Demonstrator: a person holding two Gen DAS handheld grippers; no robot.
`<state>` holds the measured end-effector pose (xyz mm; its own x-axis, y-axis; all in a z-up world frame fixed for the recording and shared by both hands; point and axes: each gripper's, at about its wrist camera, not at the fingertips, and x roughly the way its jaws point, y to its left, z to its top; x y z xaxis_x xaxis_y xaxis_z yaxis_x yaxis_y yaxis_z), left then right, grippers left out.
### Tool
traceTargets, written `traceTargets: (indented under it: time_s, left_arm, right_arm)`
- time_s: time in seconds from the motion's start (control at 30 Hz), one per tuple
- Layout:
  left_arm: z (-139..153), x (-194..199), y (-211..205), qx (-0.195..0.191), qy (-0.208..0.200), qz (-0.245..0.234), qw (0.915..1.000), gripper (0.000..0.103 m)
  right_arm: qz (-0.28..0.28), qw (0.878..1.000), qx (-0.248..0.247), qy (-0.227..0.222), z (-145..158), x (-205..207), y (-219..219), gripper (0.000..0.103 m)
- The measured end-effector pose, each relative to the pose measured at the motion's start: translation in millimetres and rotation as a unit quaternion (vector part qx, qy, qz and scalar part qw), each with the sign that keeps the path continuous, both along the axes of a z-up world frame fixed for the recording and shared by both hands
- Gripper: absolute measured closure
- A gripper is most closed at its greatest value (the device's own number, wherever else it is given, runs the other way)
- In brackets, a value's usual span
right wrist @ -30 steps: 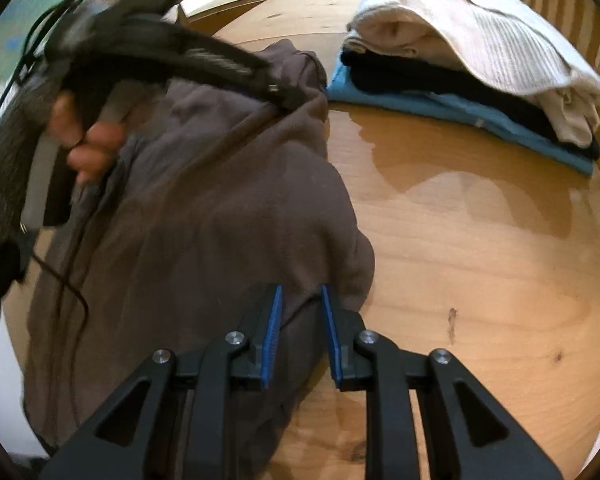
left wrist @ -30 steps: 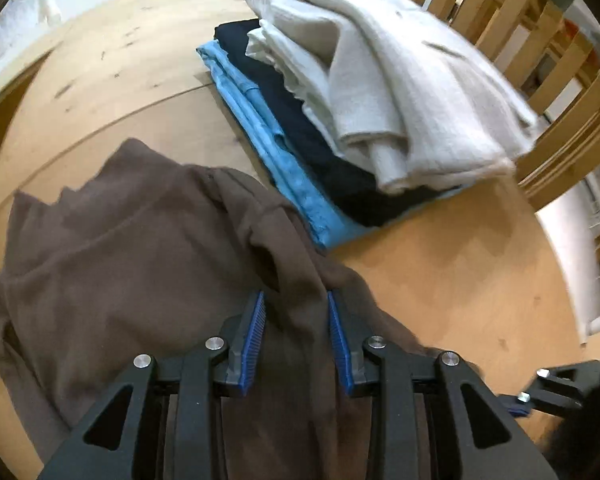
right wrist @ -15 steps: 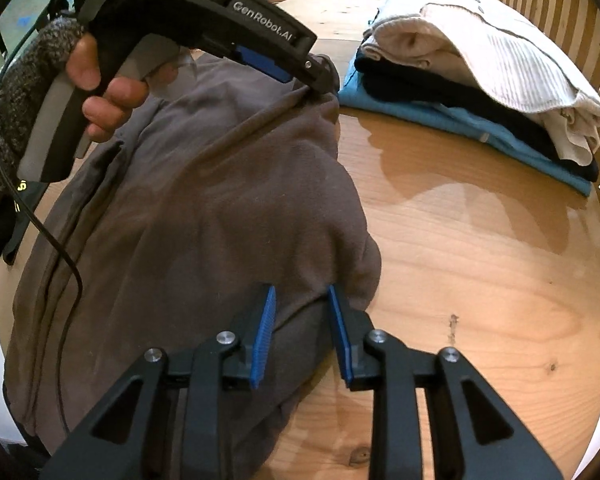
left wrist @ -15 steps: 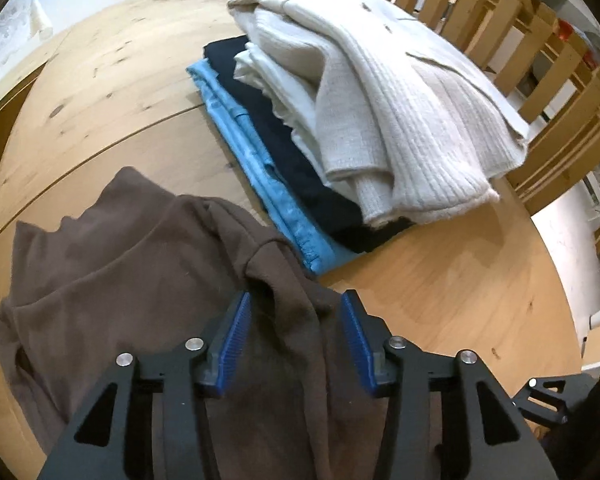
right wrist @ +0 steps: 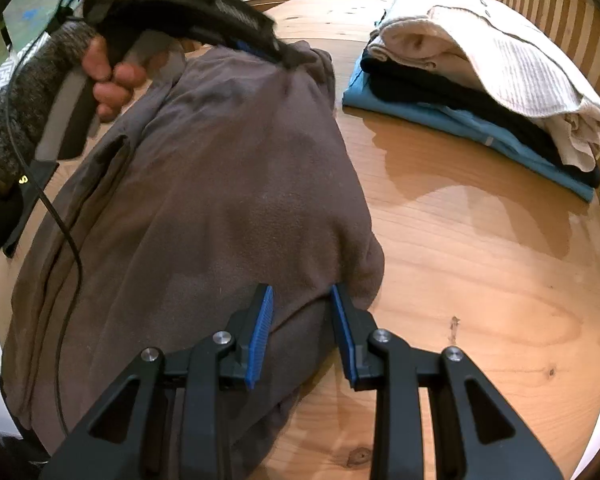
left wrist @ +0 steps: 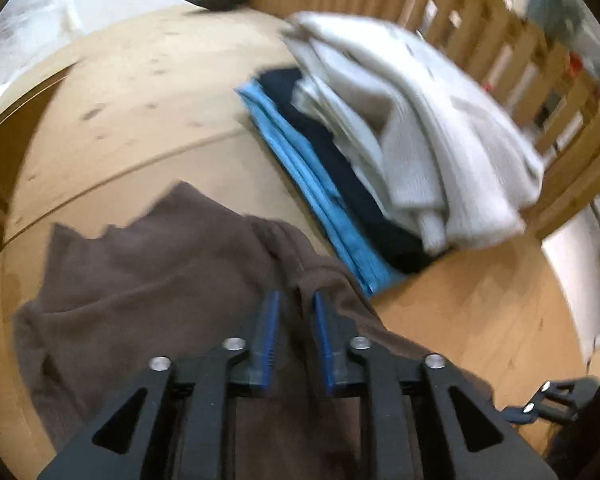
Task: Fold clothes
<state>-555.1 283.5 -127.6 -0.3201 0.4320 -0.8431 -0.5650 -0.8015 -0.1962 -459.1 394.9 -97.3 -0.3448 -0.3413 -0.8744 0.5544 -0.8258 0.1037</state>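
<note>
Brown fleece garment (right wrist: 228,184), soft and limp, spread on the wooden surface (right wrist: 480,280).
A ridge is pinched by the just-closing left gripper (left wrist: 296,320); the right gripper (right wrist: 302,308), just opening, straddles cloth; edges are best gripped.

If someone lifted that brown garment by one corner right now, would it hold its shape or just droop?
The brown garment would probably droop: it already lies in soft folds and bunches over the wooden table. It looks like thick fleece, so likely a bit weighty. It seems unlikely to slip, since a ridge of it stays gathered between the left hand-held gripper pads.
</note>
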Motion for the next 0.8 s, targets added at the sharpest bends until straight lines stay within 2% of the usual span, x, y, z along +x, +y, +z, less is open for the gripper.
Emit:
traceTargets:
  time_s: [0.1, 0.13, 0.2, 0.27, 0.3, 0.33, 0.4, 0.47, 0.53, 0.63, 0.7, 0.8]
  left_arm:
    - [15, 16, -10, 0.052, -0.014, -0.026, 0.9982, 0.081]
    - [17, 23, -4, 0.054, -0.021, -0.056, 0.9968, 0.081]
    - [14, 38, 14, 0.032, -0.013, -0.099, 0.9945, 0.081]
    - [-5, 49, 25, -0.015, -0.014, -0.113, 0.9934, 0.077]
    - [-19, 45, 24, -0.053, -0.016, -0.085, 0.9948, 0.077]
    - [-24, 41, 21, -0.074, -0.02, -0.065, 0.9949, 0.08]
    - [-16, 43, 2, -0.073, -0.011, -0.031, 0.9968, 0.08]
    - [17, 72, -20, -0.085, 0.045, -0.021, 0.9951, 0.082]
    - [46, 114, -42, -0.082, 0.074, -0.037, 0.9932, 0.08]
    - [76, 180, -40, -0.065, 0.082, -0.092, 0.9902, 0.072]
    - [80, 255, -55, -0.057, 0.072, -0.133, 0.9868, 0.07]
    - [65, 321, -64, -0.035, 0.01, -0.163, 0.9859, 0.068]
  right_arm:
    - [0.0, 1.0, 0.007, 0.0, 0, -1, -3, 0.073]
    - [0.0, 1.0, 0.008, -0.002, 0, -3, -4, 0.073]
    - [-0.001, 1.0, 0.004, -0.011, 0, -6, -4, 0.073]
    - [-0.013, 1.0, -0.007, -0.026, 0, -12, 1, 0.075]
    - [-0.023, 0.999, -0.015, -0.037, 0, -15, 5, 0.075]
    - [-0.032, 0.998, -0.024, -0.048, 1, -17, 9, 0.076]
    - [-0.052, 0.996, -0.042, -0.066, 5, -21, 18, 0.076]
    - [-0.057, 0.994, -0.061, -0.069, 16, -14, 29, 0.073]
    - [-0.046, 0.994, -0.06, -0.075, 24, -2, 33, 0.073]
    - [-0.027, 0.995, -0.051, -0.08, 28, 28, 32, 0.073]
    - [-0.009, 0.995, -0.054, -0.088, 32, 57, 32, 0.073]
    - [0.015, 0.993, -0.056, -0.1, 31, 105, 37, 0.073]
